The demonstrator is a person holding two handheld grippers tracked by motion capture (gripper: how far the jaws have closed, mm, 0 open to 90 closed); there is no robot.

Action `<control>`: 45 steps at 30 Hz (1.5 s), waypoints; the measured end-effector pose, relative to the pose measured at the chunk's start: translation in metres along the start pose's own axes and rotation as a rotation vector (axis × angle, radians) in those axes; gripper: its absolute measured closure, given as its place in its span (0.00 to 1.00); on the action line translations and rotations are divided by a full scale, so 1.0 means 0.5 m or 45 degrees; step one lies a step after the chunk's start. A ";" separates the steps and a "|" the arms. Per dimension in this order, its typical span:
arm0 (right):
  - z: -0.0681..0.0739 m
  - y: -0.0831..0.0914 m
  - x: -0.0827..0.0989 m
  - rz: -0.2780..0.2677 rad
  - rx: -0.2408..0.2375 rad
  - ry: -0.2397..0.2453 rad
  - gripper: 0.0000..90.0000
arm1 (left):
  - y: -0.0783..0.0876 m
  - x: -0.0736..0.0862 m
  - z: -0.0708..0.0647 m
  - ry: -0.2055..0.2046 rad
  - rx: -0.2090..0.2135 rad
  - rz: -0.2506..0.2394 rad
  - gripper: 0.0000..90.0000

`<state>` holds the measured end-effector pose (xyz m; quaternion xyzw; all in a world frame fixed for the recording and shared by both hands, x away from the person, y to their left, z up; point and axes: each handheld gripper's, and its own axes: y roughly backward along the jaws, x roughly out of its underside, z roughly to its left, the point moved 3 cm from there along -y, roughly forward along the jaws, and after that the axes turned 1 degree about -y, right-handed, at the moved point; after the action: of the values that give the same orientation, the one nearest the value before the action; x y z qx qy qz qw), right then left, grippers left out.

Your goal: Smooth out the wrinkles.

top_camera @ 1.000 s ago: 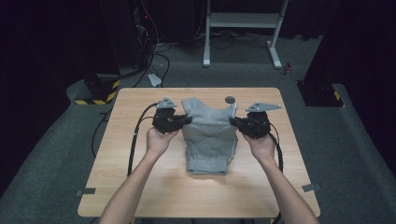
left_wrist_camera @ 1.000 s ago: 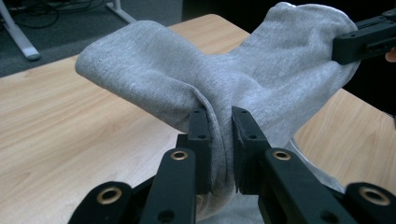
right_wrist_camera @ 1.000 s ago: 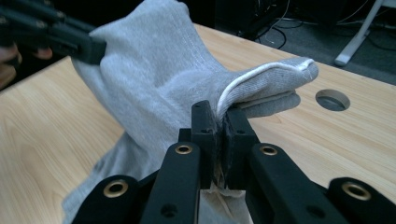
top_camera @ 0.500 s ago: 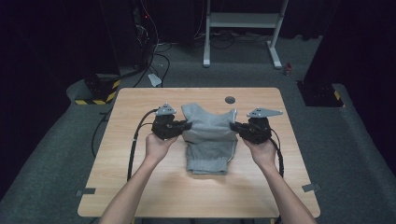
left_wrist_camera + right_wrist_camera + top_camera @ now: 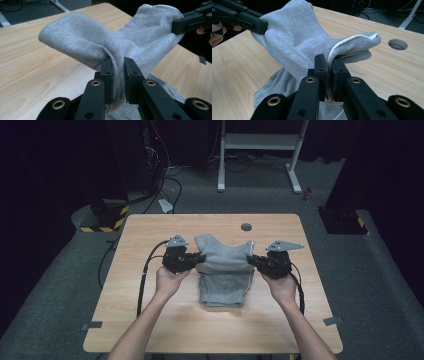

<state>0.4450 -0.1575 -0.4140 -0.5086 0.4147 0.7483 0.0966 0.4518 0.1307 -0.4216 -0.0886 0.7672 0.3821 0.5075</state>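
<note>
The grey garment [image 5: 223,270] lies in the middle of the wooden table [image 5: 150,320]. Its upper part is lifted and stretched between the two grippers, and its lower part rests on the wood. The left gripper [image 5: 199,261] is clenched on the left edge of the cloth. The right gripper [image 5: 251,261] is clenched on the right edge, beside a white drawstring [image 5: 347,41].

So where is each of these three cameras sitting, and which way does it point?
High view: above the person's side, looking forward and down on the table; both forearms reach in, left gripper and right gripper pinching the grey garment.
Left gripper view: rides that gripper, looking along its jaws, shut on cloth.
Right gripper view: the same from the opposite side.
Shared: both gripper views show the garment and the other gripper.
</note>
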 end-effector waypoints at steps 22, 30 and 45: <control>0.014 0.006 0.038 0.010 -0.019 0.020 0.94 | -0.004 0.028 -0.007 -0.035 -0.006 0.042 0.88; 0.017 0.002 0.056 0.027 -0.021 0.030 0.94 | -0.013 0.044 -0.015 -0.084 -0.038 0.081 0.88; 0.020 -0.023 0.109 0.083 -0.018 0.004 0.94 | -0.045 0.086 -0.020 -0.121 -0.077 0.157 0.88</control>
<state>0.4194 -0.1583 -0.4644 -0.4966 0.4260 0.7532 0.0679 0.4363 0.1190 -0.4671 -0.0382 0.7343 0.4393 0.5161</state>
